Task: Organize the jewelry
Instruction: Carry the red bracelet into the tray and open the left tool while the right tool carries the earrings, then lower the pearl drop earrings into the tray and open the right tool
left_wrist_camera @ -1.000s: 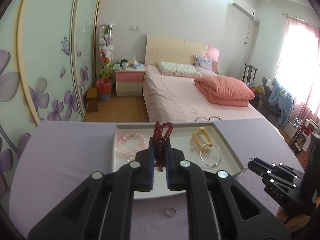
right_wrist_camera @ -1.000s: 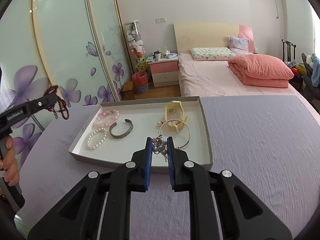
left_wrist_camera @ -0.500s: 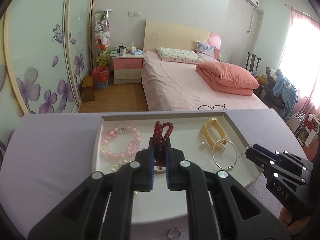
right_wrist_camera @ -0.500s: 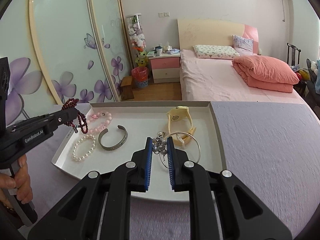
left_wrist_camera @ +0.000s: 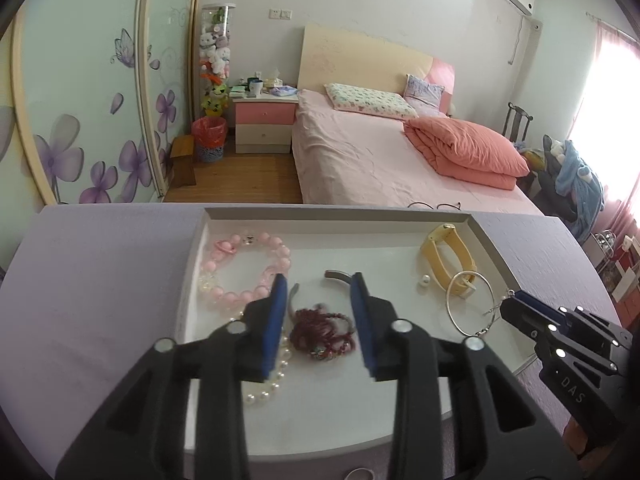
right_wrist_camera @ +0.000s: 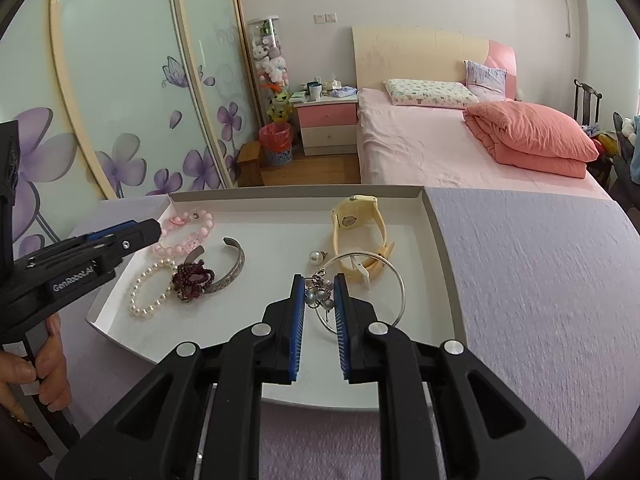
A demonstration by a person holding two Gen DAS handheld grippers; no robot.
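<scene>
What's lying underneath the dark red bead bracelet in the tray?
The dark red bead bracelet lies heaped over one end of the silver cuff bangle and touches the white pearl bracelet. What the heap itself covers cannot be seen.

Trays: one, white tray (right_wrist_camera: 436, 236)
Bead bracelets: three, pink bracelet (left_wrist_camera: 256, 276), pearl bracelet (right_wrist_camera: 150, 292), dark red bracelet (left_wrist_camera: 322, 334)
Metal cuffs: one, silver cuff (right_wrist_camera: 234, 268)
Thin hoops: one, silver bangle (right_wrist_camera: 394, 284)
Watches: one, yellow watch (right_wrist_camera: 360, 220)
Loose pearls: one, pearl (left_wrist_camera: 425, 280)
Charm clusters: one, grey charm piece (right_wrist_camera: 318, 294)
Rings: possibly one, small ring (left_wrist_camera: 360, 474), cut off by the frame edge
</scene>
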